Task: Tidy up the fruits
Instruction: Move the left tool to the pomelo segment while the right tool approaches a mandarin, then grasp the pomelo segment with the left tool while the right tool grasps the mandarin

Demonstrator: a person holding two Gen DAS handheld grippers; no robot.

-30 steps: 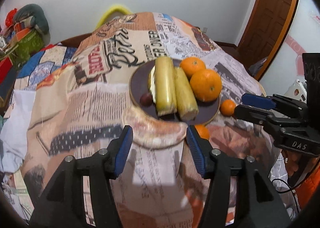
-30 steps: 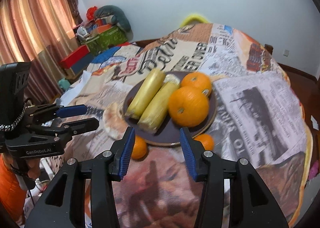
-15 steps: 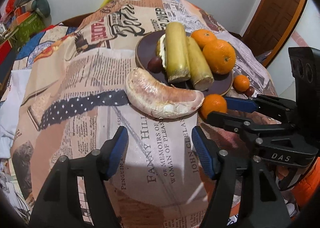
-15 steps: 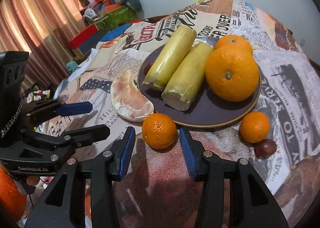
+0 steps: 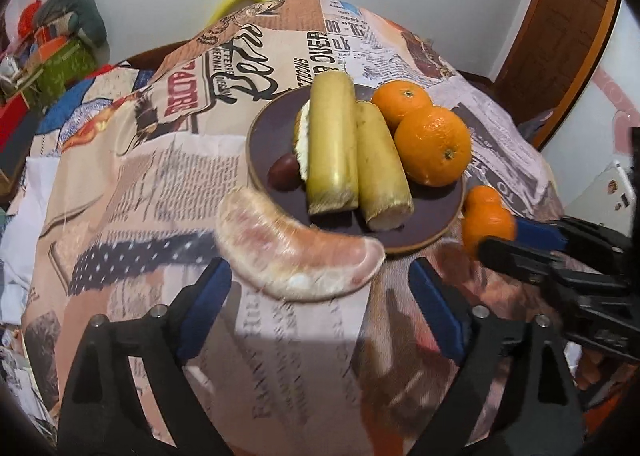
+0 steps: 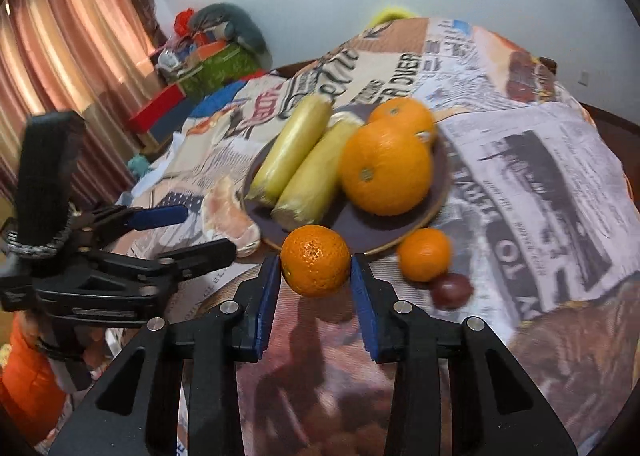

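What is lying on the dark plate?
On the dark plate: two yellow stalks, two oranges, a dark red fruit. A pale piece is mostly hidden behind the stalks.

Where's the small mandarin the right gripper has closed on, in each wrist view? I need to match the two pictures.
Left wrist view: small mandarin at right, just off the plate's rim, at the right gripper's fingertips.
Right wrist view: mandarin at lower centre, between the blue pads of the right gripper.
Shared landmark: the dark plate holding the large orange.
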